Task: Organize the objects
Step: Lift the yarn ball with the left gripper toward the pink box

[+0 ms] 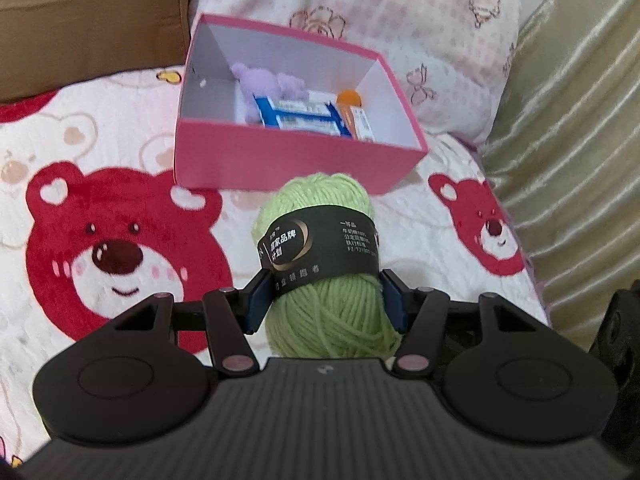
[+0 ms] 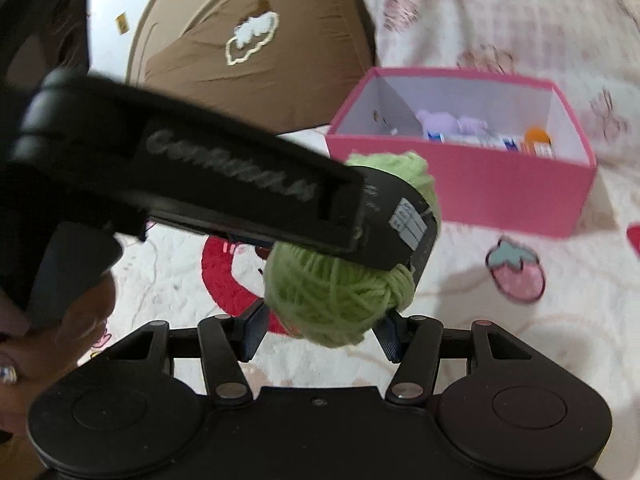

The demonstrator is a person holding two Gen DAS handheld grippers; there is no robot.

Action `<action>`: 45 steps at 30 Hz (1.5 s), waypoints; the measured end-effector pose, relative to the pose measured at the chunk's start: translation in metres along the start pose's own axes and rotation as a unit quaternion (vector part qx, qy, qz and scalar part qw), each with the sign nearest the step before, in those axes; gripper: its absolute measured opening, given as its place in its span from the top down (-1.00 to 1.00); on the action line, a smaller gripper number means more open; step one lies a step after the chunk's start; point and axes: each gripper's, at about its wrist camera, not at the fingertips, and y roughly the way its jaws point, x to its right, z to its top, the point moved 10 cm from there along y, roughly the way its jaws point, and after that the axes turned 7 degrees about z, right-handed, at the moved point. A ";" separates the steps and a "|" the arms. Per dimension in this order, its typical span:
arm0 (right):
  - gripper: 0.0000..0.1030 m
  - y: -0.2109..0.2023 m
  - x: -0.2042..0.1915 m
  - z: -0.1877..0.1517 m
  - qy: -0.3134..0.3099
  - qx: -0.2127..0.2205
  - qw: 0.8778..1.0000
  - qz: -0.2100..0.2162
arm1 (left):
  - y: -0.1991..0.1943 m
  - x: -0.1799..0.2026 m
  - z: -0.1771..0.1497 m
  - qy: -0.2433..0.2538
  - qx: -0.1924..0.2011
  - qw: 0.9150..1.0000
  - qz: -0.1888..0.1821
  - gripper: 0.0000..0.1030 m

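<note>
- Fingers [image 1: 256, 300] of the left gripper [image 1: 326, 300], seen from the left wrist, press their blue pads on both sides of the green yarn ball [image 1: 320, 248], clamping it just below its black paper band [image 1: 320, 252].
- Left gripper is angled down toward the bear-print blanket [image 1: 120, 240], with the yarn standing upright between the pads and lifted clear of the fabric.
- At 12 o'clock from the yarn sits the open pink box [image 1: 296, 160], resting on the blanket; inside it lie a purple plush toy [image 1: 268, 84], blue-and-white cartons [image 1: 300, 116] and an orange-capped item [image 1: 349, 98].
- At 10 o'clock a brown cushion [image 1: 92, 20] leans at the head of the bed; at 3 o'clock hangs a shiny beige curtain [image 1: 572, 160].
- From the right wrist, the right gripper [image 2: 320, 332] also tilts downward, its fingers [image 2: 254, 332] flanking the lower end of the same yarn ball [image 2: 332, 296]; I cannot tell whether these pads press on it or merely stand beside it.
- Left gripper's body [image 2: 224, 184] crosses this view from 9 o'clock, its tip closed over the yarn's black band [image 2: 404, 216].
- A hand [image 2: 68, 320] shows at 8 o'clock, beneath that gripper.
- Pink box [image 2: 500, 192] lies at 2 o'clock from the yarn, the brown cushion [image 2: 256, 48] at 11 o'clock.
</note>
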 end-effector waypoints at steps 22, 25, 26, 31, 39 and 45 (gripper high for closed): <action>-0.12 -0.019 0.025 0.123 0.025 0.034 0.998 0.053 | -0.013 0.011 0.134 -0.011 -0.050 0.999 0.004 -0.10; -0.11 -0.010 0.034 0.134 0.026 0.035 0.997 0.062 | -0.003 0.006 0.148 -0.014 -0.054 0.998 0.015 -0.11; -0.11 -0.006 0.036 0.136 0.026 0.035 0.997 0.065 | 0.001 0.004 0.152 -0.015 -0.054 0.998 0.021 -0.11; -0.11 0.022 0.048 0.157 0.023 0.031 0.995 0.094 | 0.023 -0.011 0.173 -0.016 -0.048 0.997 0.060 -0.12; -0.11 0.076 0.072 0.177 0.035 0.023 0.992 0.120 | 0.066 -0.035 0.195 -0.027 -0.035 0.995 0.085 -0.12; -0.11 0.104 0.087 0.175 0.052 0.017 0.991 0.121 | 0.093 -0.051 0.192 -0.049 -0.036 0.994 0.093 -0.12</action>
